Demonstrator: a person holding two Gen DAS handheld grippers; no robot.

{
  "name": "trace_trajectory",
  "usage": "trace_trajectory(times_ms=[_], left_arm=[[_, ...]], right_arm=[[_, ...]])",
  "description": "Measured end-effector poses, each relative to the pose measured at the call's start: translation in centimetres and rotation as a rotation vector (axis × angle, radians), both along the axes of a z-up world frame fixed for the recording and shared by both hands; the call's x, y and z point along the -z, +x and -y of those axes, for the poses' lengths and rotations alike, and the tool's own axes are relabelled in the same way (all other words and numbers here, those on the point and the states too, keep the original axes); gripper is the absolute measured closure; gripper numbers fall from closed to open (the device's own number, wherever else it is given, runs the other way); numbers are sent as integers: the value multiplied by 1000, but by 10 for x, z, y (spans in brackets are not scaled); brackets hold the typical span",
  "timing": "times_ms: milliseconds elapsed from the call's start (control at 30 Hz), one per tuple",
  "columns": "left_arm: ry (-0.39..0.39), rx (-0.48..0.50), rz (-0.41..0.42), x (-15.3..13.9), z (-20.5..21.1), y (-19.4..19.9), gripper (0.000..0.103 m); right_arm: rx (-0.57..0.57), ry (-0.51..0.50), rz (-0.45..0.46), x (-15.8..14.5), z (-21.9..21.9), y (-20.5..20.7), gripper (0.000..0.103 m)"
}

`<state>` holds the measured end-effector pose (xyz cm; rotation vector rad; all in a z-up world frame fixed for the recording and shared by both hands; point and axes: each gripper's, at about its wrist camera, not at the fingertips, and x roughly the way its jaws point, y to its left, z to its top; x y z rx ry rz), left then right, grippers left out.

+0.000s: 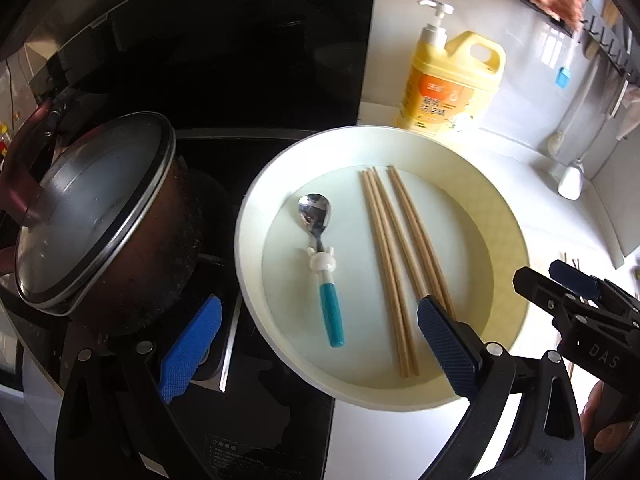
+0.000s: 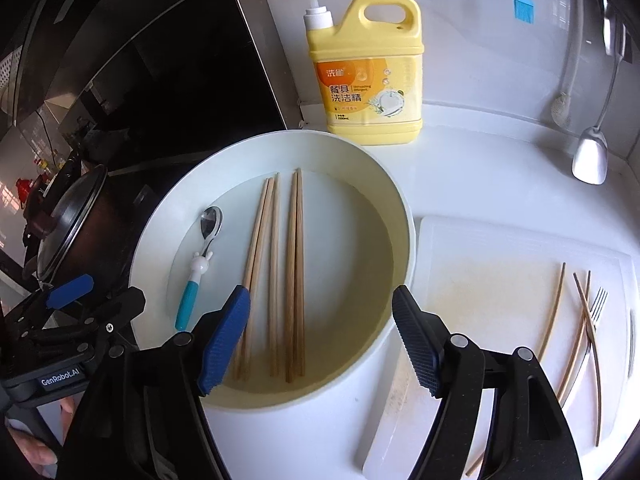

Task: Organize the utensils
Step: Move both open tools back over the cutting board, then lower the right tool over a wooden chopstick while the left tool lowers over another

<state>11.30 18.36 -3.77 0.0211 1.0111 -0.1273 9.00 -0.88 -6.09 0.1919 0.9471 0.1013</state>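
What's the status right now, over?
Left tool and right tool open, empty. Wooden chopsticks and teal-handled spoon lie in round white basin. Loose chopsticks, fork wait on white board.

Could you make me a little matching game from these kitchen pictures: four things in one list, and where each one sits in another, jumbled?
Things:
1. spoon
2. fork
3. soap bottle
4. pot

Places:
A. on the stove
B. on the cutting board, among loose chopsticks
C. upright on the counter behind the basin
D. inside the basin, beside the lined-up chopsticks

Pairs: 1-D, 2-B, 3-C, 4-A
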Motion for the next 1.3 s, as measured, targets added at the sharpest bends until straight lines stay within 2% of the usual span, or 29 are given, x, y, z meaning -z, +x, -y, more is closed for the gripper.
trace_trajectory(times_ms=[200, 400, 533, 667, 800, 1000, 1167, 1300], left_arm=[[-32, 86, 24, -4, 24, -20, 6], [-91, 190, 48, -9, 70, -35, 6], [-142, 241, 54, -6, 112, -45, 6], [-156, 276, 49, 1, 158, -60, 6], [-139, 268, 62, 12, 200, -78, 6], [-84, 196, 63, 33, 244, -97, 6], [-34, 177, 68, 47, 265, -100, 6], [-27, 170, 71, 59, 274, -94, 6]], right_arm=[[71, -8, 37, -1, 23, -43, 33], [136, -42, 52, 1, 61, -83, 33], [208, -103, 81, -2, 99, -113, 33], [261, -121, 51, 9, 149, -138, 33], [270, -86, 66, 20, 203, -158, 33], [192, -22, 51, 42, 263, -163, 31], [123, -39, 51, 59, 275, -153, 31], [133, -105, 83, 69, 275, -146, 31]])
